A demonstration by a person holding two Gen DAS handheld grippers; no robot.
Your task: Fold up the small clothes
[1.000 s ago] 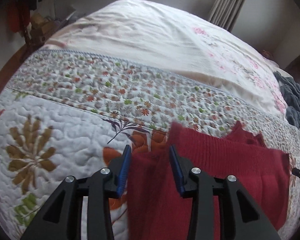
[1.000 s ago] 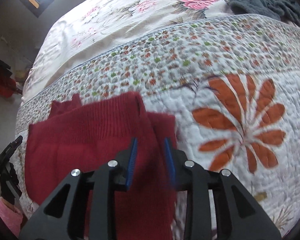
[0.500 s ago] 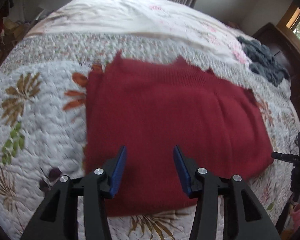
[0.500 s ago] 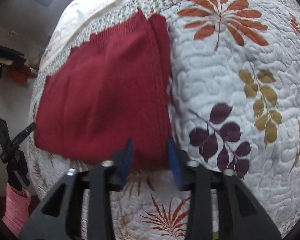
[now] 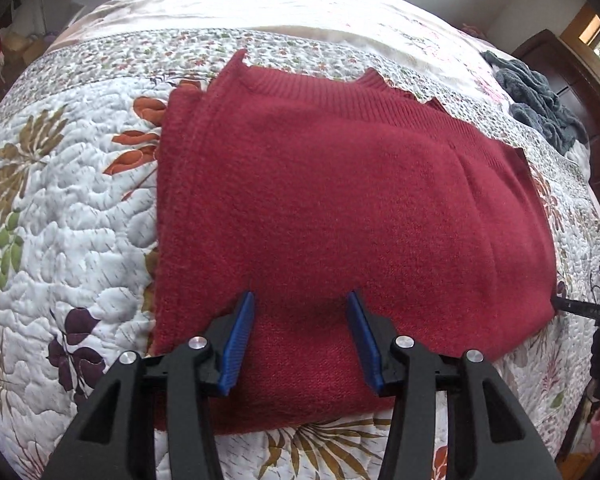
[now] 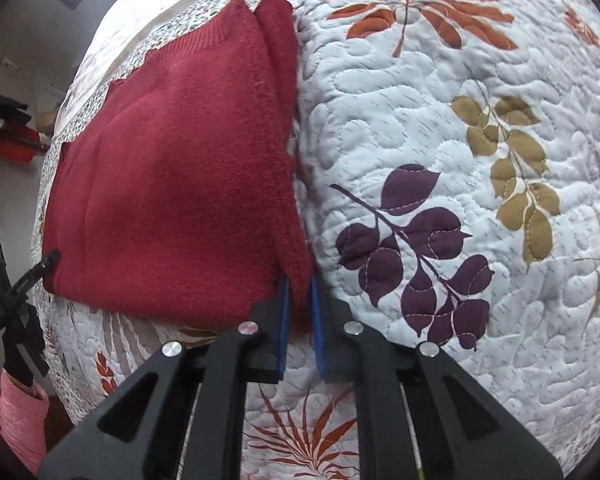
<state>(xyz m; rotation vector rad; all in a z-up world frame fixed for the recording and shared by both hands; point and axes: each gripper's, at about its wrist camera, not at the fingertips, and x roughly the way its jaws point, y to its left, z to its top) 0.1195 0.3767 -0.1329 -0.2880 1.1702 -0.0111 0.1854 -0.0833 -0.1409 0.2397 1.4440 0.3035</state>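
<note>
- Red knit garment [image 5: 340, 208] laid flat on quilt [image 6: 460, 160]; ribbed edge twd far side.
- R gripper [image 6: 299, 296] clamped on garment's near corner; open quilt to its right.
- L gripper [image 5: 301, 312] held apart above near edge.

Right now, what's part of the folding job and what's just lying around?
In the job:
red knit sweater
left gripper, open above it
right gripper, shut on its corner

Lying about:
grey fleece garment
floral quilt
</note>
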